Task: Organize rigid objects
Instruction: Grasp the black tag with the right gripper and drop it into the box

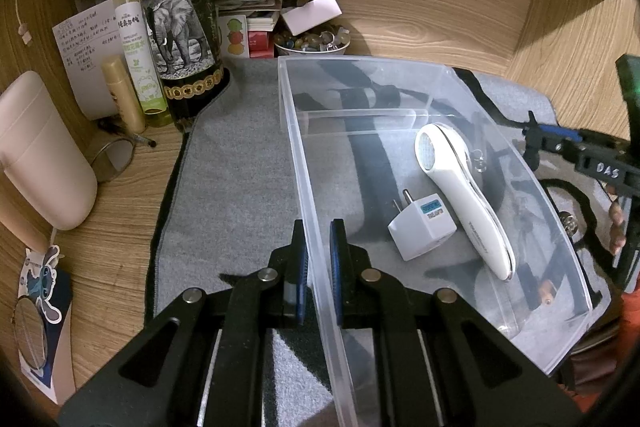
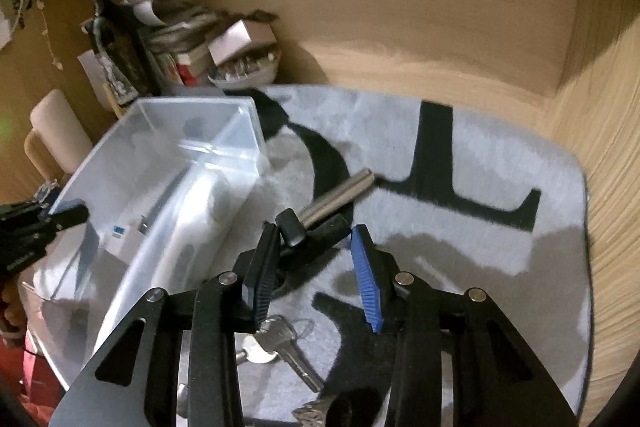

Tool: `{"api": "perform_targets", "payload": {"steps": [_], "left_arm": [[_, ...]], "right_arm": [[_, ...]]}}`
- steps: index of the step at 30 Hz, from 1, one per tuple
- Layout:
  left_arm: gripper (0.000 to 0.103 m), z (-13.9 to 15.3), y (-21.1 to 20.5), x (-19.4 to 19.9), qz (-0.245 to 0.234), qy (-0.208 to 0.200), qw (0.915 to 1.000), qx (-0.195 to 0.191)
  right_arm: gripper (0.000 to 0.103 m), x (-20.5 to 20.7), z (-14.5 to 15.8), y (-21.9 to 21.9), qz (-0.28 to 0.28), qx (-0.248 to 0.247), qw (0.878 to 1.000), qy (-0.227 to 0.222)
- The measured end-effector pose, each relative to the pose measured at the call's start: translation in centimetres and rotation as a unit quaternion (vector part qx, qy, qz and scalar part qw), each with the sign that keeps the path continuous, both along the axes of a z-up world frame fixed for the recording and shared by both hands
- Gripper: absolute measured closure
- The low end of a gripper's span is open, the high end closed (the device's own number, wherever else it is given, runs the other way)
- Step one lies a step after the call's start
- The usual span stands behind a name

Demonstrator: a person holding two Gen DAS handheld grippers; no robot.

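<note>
Your left tongs (image 1: 319, 259) clench the clear bin's (image 1: 520, 319) wall at lower centre; your right tongs (image 2: 316, 267) gape, released, above the black-handled metal tool (image 2: 320, 215).

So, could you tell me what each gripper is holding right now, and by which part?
The left gripper clamps the clear plastic bin by its left side wall. The right gripper is open, holding nothing; a black-and-metal tool lies on the mat between its fingers.
</note>
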State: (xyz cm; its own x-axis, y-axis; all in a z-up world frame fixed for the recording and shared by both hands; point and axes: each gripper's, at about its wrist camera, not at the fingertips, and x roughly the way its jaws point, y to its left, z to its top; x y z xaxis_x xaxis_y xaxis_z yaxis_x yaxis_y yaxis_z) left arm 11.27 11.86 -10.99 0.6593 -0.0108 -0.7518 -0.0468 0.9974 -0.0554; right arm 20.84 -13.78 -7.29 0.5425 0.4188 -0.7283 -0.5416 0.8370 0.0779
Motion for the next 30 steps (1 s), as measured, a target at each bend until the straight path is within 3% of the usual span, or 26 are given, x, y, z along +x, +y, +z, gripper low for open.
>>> {"api": "perform_targets", "payload": {"steps": [18,30], "left_arm": [[0.093,0.0,0.0,0.0,0.0,0.0,1.0,0.0],[0.093,0.1,0.0,0.1,0.0,-0.001,1.0,-0.001]], "right_arm": [[0.069,-2.9,4.9,4.8,0.062,0.037,0.995,-0.063],[0.069,-2.9,3.5,9.4,0.11,0.014,0.993,-0.049]]}}
